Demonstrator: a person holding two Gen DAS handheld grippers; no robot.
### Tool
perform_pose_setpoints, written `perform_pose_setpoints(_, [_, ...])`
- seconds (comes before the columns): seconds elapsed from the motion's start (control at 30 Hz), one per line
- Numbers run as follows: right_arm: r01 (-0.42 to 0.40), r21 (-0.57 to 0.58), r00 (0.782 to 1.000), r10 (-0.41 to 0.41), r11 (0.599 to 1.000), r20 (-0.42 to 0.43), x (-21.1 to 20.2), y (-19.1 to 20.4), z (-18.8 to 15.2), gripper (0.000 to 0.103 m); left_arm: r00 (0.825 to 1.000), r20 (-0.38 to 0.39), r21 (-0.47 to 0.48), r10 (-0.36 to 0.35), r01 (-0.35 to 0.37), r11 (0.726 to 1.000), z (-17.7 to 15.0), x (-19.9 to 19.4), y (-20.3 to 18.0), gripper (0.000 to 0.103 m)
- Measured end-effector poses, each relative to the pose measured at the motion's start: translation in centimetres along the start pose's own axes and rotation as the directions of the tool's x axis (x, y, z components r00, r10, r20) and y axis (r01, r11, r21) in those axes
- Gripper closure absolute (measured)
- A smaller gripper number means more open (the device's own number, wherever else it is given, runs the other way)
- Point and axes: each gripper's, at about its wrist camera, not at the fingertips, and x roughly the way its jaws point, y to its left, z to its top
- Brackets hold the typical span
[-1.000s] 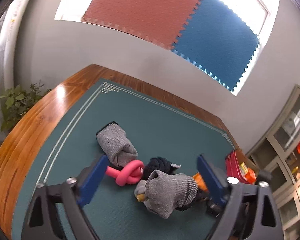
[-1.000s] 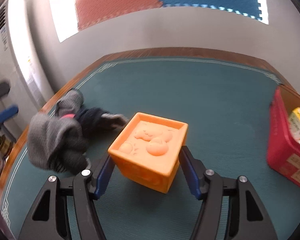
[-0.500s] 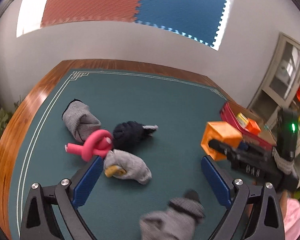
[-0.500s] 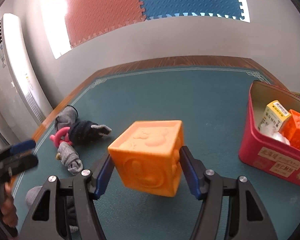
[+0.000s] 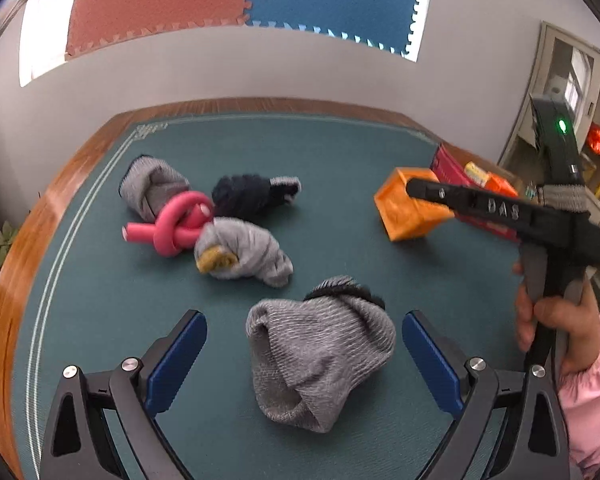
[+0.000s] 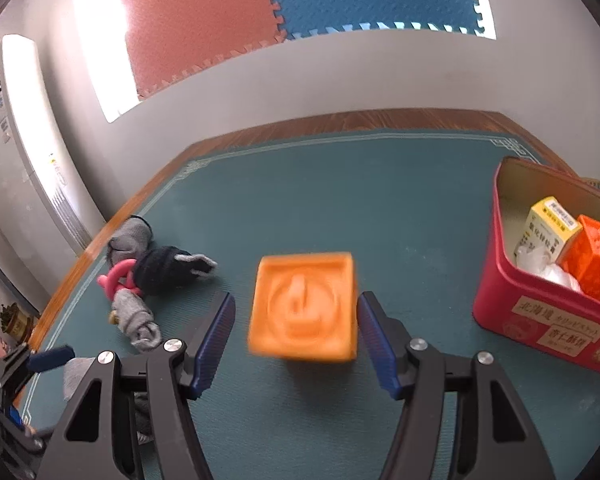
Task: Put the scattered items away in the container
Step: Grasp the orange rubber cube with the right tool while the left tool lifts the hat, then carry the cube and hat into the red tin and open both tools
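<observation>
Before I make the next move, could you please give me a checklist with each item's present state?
1. Right hand-held gripper gripping the orange cube: not ok. The jaws stand clear of both its sides, and the cube is blurred.
2. Cube inside the red tin: not ok. It is left of the tin, over the green mat.
3. Cube settled on the mat: cannot tell.
4. Room in the tin: ok. There is free space beside the yellow box and the orange block.
5. Left hand-held gripper open around the grey sock: ok. The sock lies between its fingers, ungripped.
</observation>
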Motion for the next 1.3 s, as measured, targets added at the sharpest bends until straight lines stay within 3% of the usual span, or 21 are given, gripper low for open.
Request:
perform_pose_setpoints(0.23, [0.025,-0.027,0.997,-0.027,0.999,-0.070,2.7,0.1,-0.4,0.036,0.999,-0.044,0.031,0.015,-0.014,0.999,-1.2,1.6,-0.9,0.006])
perform_pose_setpoints(0.3, [0.033,-0.041,0.996,-0.036,0.999,-0.086,3.4,0.2,-0.4,0.036,0.998,-0.055,0.038,-0.003,0.005,0.999,-1.3,1.8,-1.2,0.022])
perform_pose_setpoints(0.53, [-0.020,0.024,0.995,0.022,1.000,-0.093,3.4,-0.9,-0.1,0.044,0.999,-0.039,-0.008,-0.002,0.001,1.000,-1.2,1.5,-1.1,0.040])
perform_pose_setpoints(0.63, [-0.037,0.042,0.997,0.040,0.998,-0.070,2.5,-1.1,-0.1,0.044,1.000,-0.027,-0.026,0.003,-0.004,1.000,-1.1,1.2,-1.1,0.044])
perform_pose_setpoints(0.67, [-0.042,0.047,0.997,0.045,0.998,-0.058,2.1,-1.1,0.0,0.044,1.000,-0.024,-0.032,0.004,-0.005,0.999,-1.1,1.1,-1.1,0.050])
perform_pose_setpoints(0.97, [-0.085,0.103,0.995,0.078,0.991,0.069,-2.4,-2.2,1.4,0.044,0.999,0.032,-0.090,-0.003,0.006,0.996,0.5,-0.4,-1.7,0.052])
perform_pose_setpoints(1.17, [-0.055,0.145,0.984,0.029,0.988,0.178,-6.3,-4.5,2.2,0.044,0.995,0.093,-0.061,-0.020,0.026,0.998,3.4,-1.8,-4.3,0.052])
perform_pose_setpoints(1.3, [0.011,0.168,0.973,-0.050,0.986,0.226,-8.5,-6.8,2.1,0.044,0.990,0.126,-0.027,-0.060,0.064,0.998,5.7,-2.3,-6.8,0.052])
